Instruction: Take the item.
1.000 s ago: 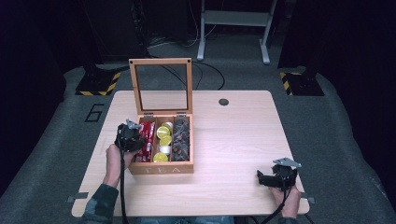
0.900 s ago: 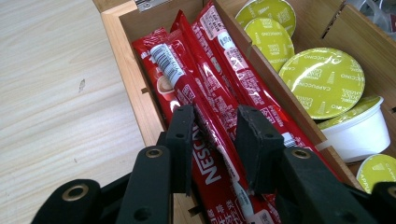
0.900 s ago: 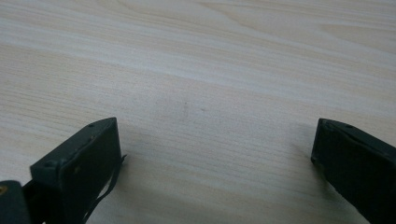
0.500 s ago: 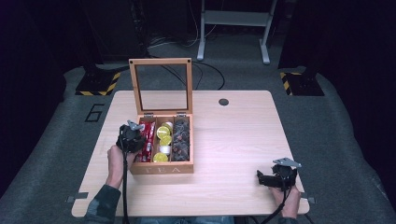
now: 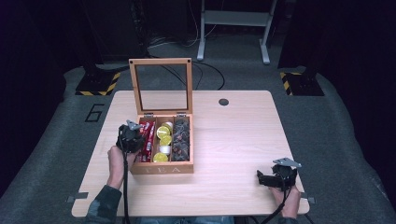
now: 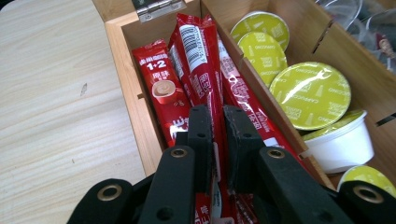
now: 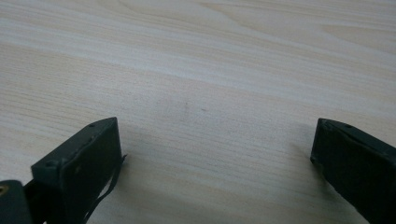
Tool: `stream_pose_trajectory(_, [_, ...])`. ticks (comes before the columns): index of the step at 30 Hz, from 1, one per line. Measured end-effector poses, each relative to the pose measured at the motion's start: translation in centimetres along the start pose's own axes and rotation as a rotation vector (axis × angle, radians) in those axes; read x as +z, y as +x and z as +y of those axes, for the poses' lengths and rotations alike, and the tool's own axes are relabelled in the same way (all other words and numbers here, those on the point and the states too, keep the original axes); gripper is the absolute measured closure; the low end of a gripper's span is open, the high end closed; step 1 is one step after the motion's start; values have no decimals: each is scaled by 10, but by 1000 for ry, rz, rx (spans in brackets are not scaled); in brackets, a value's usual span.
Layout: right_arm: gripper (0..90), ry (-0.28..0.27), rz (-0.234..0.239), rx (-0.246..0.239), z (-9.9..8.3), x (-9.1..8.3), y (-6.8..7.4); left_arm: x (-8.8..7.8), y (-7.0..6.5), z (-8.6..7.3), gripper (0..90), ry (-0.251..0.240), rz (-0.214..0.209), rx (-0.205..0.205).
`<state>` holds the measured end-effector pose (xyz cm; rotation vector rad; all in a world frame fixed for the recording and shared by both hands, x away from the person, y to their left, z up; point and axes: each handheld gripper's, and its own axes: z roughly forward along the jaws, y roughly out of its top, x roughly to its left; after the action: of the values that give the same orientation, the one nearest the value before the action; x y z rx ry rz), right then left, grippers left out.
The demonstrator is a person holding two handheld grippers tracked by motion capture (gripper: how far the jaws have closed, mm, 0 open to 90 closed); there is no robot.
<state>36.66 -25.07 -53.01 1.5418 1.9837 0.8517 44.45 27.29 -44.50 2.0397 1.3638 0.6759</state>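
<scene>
The high view looks forward and down over the whole tabletop (image 5: 233,140). The left gripper view sits close above the tea box (image 6: 133,88), shared with the high view. The right gripper view skims bare wood.

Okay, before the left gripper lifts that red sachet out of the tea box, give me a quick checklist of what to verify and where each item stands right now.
1. Left gripper jaws closed on one red sachet: ok.
2. Only one sachet pinched: cannot tell, its neighbours press close.
3. Tea box lid upright, clear of the lift path: ok.
4. Green-lidded pods sit behind the divider, out of the way: ok.
5. Right gripper open, parked on the table away from the box: ok.
</scene>
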Motion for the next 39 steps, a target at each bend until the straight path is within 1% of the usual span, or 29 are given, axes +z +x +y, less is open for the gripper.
stream_pose_trajectory(2, [12,0,0,0,0,0,0,-1,0,0,814,-2,0,4])
stream_pose_trajectory(3, [12,1,0,3,0,0,0,-4,1,1,814,-12,-2,-1])
stream_pose_trajectory(5, [12,1,0,3,0,0,0,-6,1,2,814,-21,4,4])
stream_pose_trajectory(6, [12,0,0,0,0,0,0,-9,1,3,814,-31,3,6])
stream_pose_trajectory(8, [12,0,0,0,0,0,0,-10,1,4,814,-33,-1,5])
stream_pose_trajectory(9, [12,0,0,0,0,0,0,-14,2,6,814,-45,-1,9])
stream_pose_trajectory(14, [13,0,0,0,0,0,0,-20,7,11,814,-68,-24,-10])
stream_pose_trajectory(16, [14,0,0,-1,0,0,0,-24,7,13,814,-82,-27,-15])
stream_pose_trajectory(17, [14,0,1,-1,0,0,0,-25,7,15,814,-88,-22,-10])
stream_pose_trajectory(18, [14,0,0,2,0,0,0,-28,8,16,814,-88,-31,-9])
stream_pose_trajectory(20, [14,0,0,0,0,0,0,-31,7,19,814,-102,-30,-5])
stream_pose_trajectory(23, [14,0,1,0,0,0,0,-37,6,25,814,-117,-40,2])
stream_pose_trajectory(25, [14,0,0,-1,0,0,0,-39,5,27,814,-124,-42,5])
stream_pose_trajectory(26, [14,0,0,-1,0,0,0,-40,5,29,814,-121,-50,8])
stream_pose_trajectory(27, [14,0,0,2,0,0,0,-41,5,30,814,-129,-48,9])
stream_pose_trajectory(29, [14,1,0,3,0,0,0,-42,4,32,814,-127,-52,14])
stream_pose_trajectory(32, [14,0,1,-1,0,0,0,-42,3,34,814,-136,-54,14])
stream_pose_trajectory(33, [14,0,1,2,0,0,0,-42,3,36,814,-137,-62,17])
stream_pose_trajectory(34, [14,0,1,0,0,0,0,-43,1,37,814,-137,-59,23])
stream_pose_trajectory(39, [14,0,0,2,0,0,0,-44,-3,41,814,-145,-72,31])
